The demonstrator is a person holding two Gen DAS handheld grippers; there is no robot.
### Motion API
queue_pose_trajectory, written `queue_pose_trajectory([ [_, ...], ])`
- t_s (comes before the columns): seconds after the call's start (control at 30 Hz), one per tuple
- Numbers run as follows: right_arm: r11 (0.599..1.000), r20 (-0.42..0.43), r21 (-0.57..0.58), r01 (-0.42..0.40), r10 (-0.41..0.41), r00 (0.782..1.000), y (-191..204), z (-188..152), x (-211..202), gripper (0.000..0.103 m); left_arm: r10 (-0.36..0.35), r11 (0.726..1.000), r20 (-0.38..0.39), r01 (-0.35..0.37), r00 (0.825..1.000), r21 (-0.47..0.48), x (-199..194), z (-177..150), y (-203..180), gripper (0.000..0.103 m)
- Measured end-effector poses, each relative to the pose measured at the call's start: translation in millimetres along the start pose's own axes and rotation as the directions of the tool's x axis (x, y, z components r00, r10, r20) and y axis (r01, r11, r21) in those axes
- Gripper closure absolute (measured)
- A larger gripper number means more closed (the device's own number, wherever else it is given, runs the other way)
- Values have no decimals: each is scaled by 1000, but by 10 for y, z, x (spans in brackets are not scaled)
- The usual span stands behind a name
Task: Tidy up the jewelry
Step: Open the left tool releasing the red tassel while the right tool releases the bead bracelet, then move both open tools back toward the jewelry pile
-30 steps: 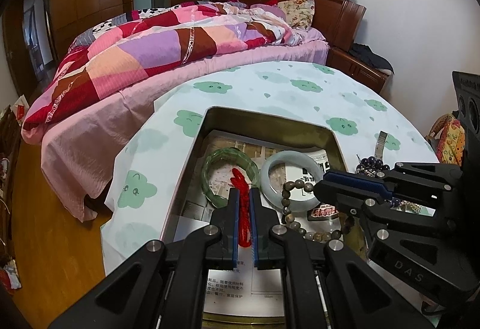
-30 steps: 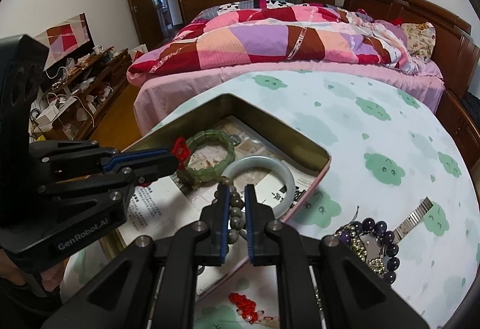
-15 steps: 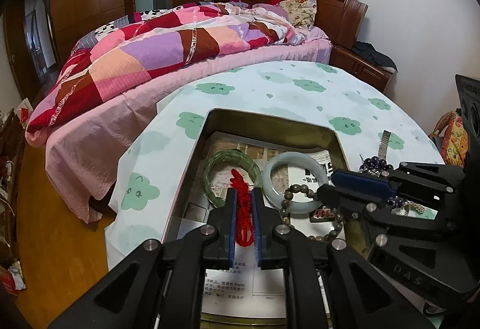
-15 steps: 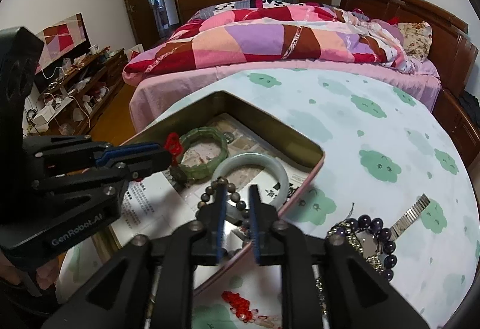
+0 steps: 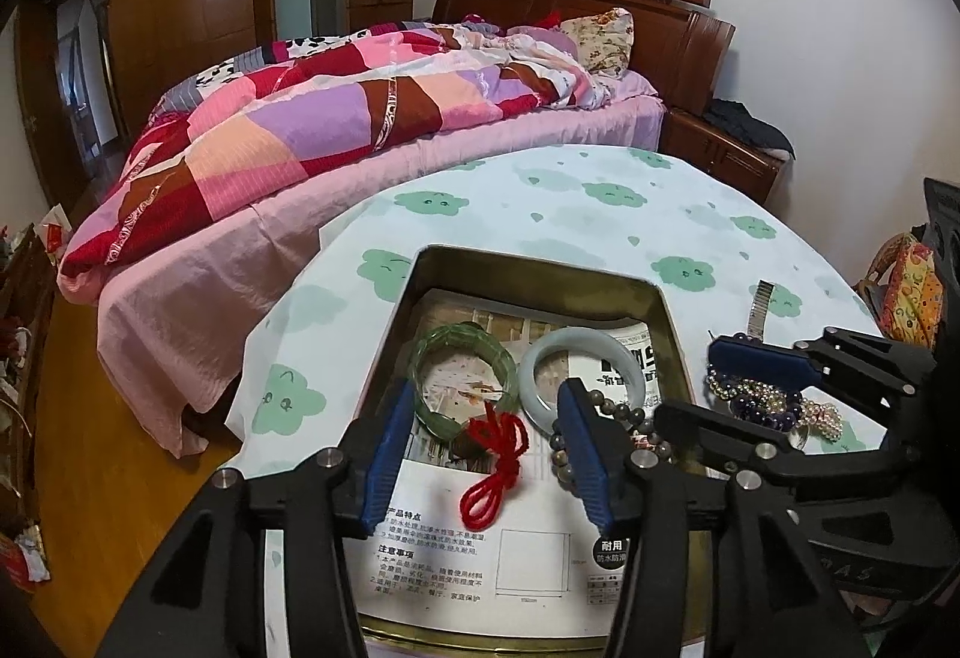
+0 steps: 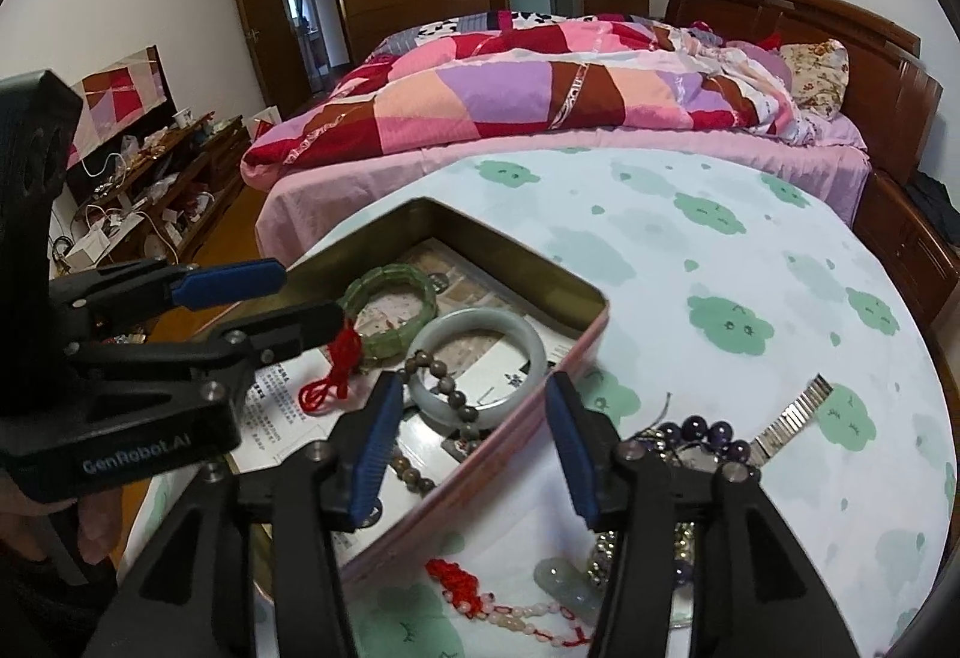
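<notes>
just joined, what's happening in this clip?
A person with two handheld grippers is sorting jewelry into a metal tin on a cloud-print table. Both grippers are open over the tin: the left gripper sits above a red cord piece, the right gripper above a brown bead bracelet. A green bangle and a pale jade bangle already lie inside. Purple beads, a metal watch band and a red-and-pink strand remain outside on the table.

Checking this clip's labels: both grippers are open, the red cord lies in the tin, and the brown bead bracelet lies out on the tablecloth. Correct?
Not quite. The brown bead bracelet lies inside the tin, draped over the pale jade bangle, as the right wrist view shows. The rest holds: left gripper and right gripper open, red cord in the tin.
</notes>
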State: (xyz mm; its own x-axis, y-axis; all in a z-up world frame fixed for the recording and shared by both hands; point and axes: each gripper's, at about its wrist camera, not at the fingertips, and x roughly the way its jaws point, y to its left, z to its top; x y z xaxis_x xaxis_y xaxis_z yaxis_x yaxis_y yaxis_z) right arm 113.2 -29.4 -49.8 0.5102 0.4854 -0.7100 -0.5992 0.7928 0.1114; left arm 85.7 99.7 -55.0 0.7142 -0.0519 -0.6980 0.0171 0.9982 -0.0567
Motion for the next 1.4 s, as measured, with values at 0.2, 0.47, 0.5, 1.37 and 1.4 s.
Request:
queue_pose_trajectory([
  [0.2,1000,0,21,3,-3,1000,-73,-40,-38,45,10,1000,-2,-10,1000,0,1,-3,-9,49],
  [0.47,998,7,61,21,-21,1000,-278,-148,-165,37,15,1000,-10,-15,1000,8,13,-21,-24,48],
  [0.5,997,7,72,23,-24,1000,-325,-172,-188,37,16,1000,-13,-16,1000,11,19,-27,-38,48],
  [1.37,955,-4,258,146,-150,989,-1311,-849,-734,31,-62,995,18,60,998,86,-175,-142,-852,47],
  [1.4,955,-5,258,146,-150,989,-1318,-854,-734,31,-80,993,19,78,997,90,-180,-153,-923,47],
])
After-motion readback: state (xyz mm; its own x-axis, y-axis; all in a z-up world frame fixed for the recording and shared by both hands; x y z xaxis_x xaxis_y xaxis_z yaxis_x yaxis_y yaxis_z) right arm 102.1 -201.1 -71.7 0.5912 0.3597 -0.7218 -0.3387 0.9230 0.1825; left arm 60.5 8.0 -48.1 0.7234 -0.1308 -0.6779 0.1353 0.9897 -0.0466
